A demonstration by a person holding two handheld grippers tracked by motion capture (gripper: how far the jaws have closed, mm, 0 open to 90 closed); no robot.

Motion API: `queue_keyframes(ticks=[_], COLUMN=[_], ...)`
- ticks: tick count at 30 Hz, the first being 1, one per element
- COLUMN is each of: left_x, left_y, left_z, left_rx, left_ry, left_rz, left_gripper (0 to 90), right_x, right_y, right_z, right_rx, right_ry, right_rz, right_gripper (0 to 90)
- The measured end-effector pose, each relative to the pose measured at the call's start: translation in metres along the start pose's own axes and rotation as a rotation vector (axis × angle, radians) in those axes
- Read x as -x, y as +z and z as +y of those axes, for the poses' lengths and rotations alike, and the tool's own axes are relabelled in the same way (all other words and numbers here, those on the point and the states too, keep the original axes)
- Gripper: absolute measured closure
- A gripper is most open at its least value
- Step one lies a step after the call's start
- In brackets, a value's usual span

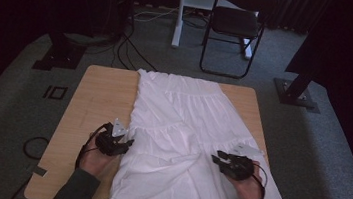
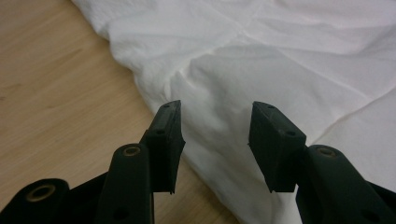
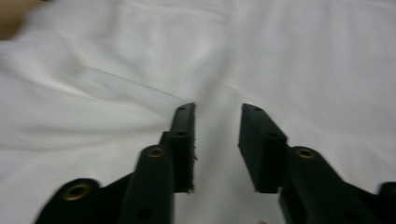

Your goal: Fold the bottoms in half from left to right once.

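The left gripper (image 1: 118, 143) sat at the left edge of the white garment (image 1: 186, 126), its jaws spread and empty; in the left gripper view they straddled the rumpled hem (image 2: 154, 100) where cloth met the bare wooden counter (image 1: 99, 100). The garment itself lay lengthwise down the middle of the counter, reaching from the far edge to the near one, with tiered seams across it and a loose fold near the person's side. The right gripper (image 1: 223, 160) rested over the cloth's right part, jaws likewise parted, nothing between them, white fabric (image 3: 280, 60) beneath. To grip well, each side probably needed to drop low enough to catch the edge layers together, then close at matching points so the cloth would lift evenly without twisting or dragging.
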State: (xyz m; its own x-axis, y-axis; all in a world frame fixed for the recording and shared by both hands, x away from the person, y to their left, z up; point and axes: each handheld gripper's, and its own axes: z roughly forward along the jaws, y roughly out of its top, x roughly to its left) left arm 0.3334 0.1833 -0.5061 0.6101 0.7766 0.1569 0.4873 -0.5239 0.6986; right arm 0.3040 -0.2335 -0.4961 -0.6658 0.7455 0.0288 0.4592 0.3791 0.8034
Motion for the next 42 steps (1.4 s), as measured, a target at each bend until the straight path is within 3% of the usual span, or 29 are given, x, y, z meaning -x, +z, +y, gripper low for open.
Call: queue_keyframes(ticks=[1,2,6,8,13,14,15,16,17,18,20,21,22,24,25,26,27,28,30,31,32,33,34,37,38,39,40,41,42], left_x=[0.0,0.003,0.008,0.012,0.013,0.013,0.013,0.013,0.013,0.013,0.013,0.013,0.013,0.013,0.013,0.013,0.013,0.013,0.013,0.013,0.013,0.013,0.014,0.014,0.014,0.014,0.015,0.015,0.017], left_y=[0.0,0.003,0.007,0.009,0.011,0.011,0.011,0.011,0.011,0.011,0.012,0.012,0.012,0.011,0.011,0.011,0.011,0.011,0.012,0.012,0.012,0.012,0.012,0.013,0.014,0.014,0.014,0.014,0.015], left_z=[0.0,0.0,0.002,0.003,0.003,0.002,0.002,0.001,0.001,0.0,-0.002,-0.002,-0.002,-0.002,-0.002,-0.002,-0.002,-0.002,-0.002,-0.002,-0.002,-0.002,-0.002,-0.002,-0.002,-0.002,-0.001,-0.001,-0.001], left_rx=[0.0,0.004,0.022,0.03,0.035,0.04,0.04,0.046,0.046,0.046,0.042,0.042,0.041,0.047,0.047,0.05,0.05,0.048,0.038,0.038,0.037,0.037,0.038,0.033,0.032,0.032,0.03,0.03,0.029], left_ry=[0.0,0.006,0.009,0.014,0.012,0.004,0.004,-0.003,-0.003,-0.002,-0.007,-0.007,-0.007,-0.008,-0.008,-0.008,-0.008,-0.008,-0.006,-0.006,-0.004,-0.004,-0.003,0.0,0.003,0.003,0.008,0.008,0.01], left_rz=[0.0,-0.001,-0.014,-0.021,-0.034,-0.045,-0.045,-0.052,-0.052,-0.052,-0.056,-0.056,-0.053,-0.053,-0.053,-0.049,-0.049,-0.049,-0.044,-0.044,-0.043,-0.043,-0.041,-0.043,-0.042,-0.042,-0.044,-0.044,-0.04], left_gripper=[54.4,54.4,54.3,54.3,54.1,54.1,54.1,54.0,53.9,53.9,53.4,52.6,52.6,52.7,52.7,52.7,52.7,52.7,52.6,52.6,52.6,52.6,52.5,52.2,52.0,51.6,51.4,51.0,50.9], right_x=[0.0,-0.015,-0.034,-0.049,-0.056,-0.056,-0.056,-0.055,-0.055,-0.055,-0.052,-0.052,-0.046,-0.038,-0.038,-0.027,-0.027,-0.012,0.004,0.004,0.018,0.018,0.031,0.046,0.057,0.057,0.065,0.065,0.069], right_y=[0.0,0.013,0.031,0.051,0.076,0.084,0.084,0.086,0.086,0.083,0.055,0.055,0.029,0.001,0.001,-0.025,-0.025,-0.049,-0.07,-0.07,-0.084,-0.084,-0.089,-0.088,-0.075,-0.075,-0.061,-0.061,-0.055], right_z=[0.0,0.009,0.021,0.03,0.031,0.029,0.029,0.026,0.026,0.025,0.023,0.023,0.022,0.018,0.018,0.01,0.01,0.0,-0.012,-0.012,-0.026,-0.026,-0.04,-0.056,-0.072,-0.072,-0.084,-0.084,-0.087], right_rx=[0.0,0.003,-0.015,-0.028,-0.082,-0.115,-0.115,-0.149,-0.149,-0.15,-0.079,-0.079,-0.02,0.025,0.025,0.059,0.059,0.092,0.135,0.135,0.148,0.148,0.117,0.082,-0.027,-0.027,-0.084,-0.084,-0.075], right_ry=[0.0,-0.051,-0.1,-0.138,-0.15,-0.147,-0.147,-0.17,-0.17,-0.181,-0.198,-0.198,-0.208,-0.202,-0.202,-0.188,-0.188,-0.145,-0.087,-0.087,-0.044,-0.044,0.007,0.062,0.093,0.093,0.146,0.146,0.204], right_rz=[0.0,0.054,0.094,0.126,0.17,0.205,0.205,0.238,0.238,0.24,0.241,0.241,0.219,0.181,0.181,0.111,0.111,0.04,-0.025,-0.025,-0.108,-0.108,-0.192,-0.222,-0.237,-0.237,-0.213,-0.213,-0.226], right_gripper=[63.4,58.0,51.8,45.7,40.8,52.9,52.9,78.7,78.7,85.9,89.6,89.6,89.8,89.9,89.9,90.0,90.0,90.0,90.0,90.0,90.0,90.0,90.0,90.0,89.3,89.3,78.1,78.1,66.4])
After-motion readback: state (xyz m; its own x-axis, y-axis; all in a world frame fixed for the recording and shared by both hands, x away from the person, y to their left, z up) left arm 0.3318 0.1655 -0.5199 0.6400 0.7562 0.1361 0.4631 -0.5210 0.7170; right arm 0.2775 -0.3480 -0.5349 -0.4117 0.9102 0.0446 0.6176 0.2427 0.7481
